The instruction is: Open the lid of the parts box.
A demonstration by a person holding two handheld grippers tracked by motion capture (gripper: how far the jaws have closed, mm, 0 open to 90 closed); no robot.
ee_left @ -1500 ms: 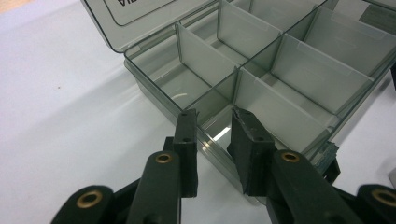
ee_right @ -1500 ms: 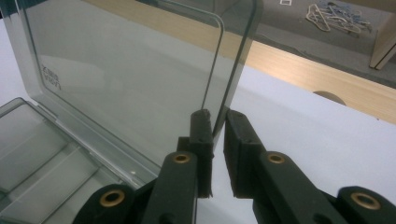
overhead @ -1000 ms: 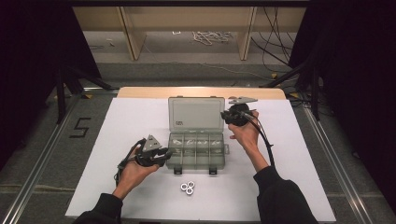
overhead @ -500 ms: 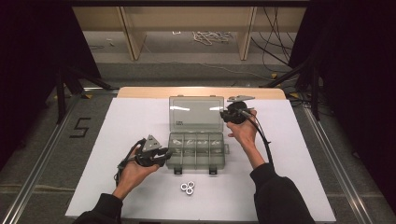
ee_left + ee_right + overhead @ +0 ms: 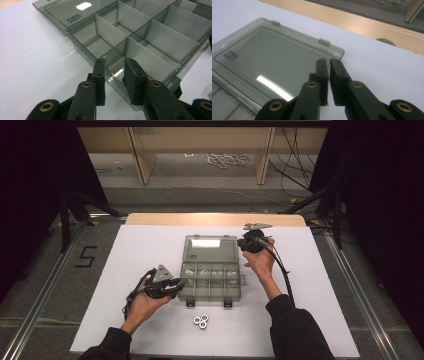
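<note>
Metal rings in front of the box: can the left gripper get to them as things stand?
Probably yes. The rings lie bare on the white table, just in front of the organizer box. The left gripper straddles the box's near-left wall, so it must let go first.

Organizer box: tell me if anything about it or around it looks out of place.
Nothing looks damaged or spilled. The organizer box lies open with its lid flat and the compartments in view empty. The one oddity: three small metal rings lie loose on the white table before it.
</note>
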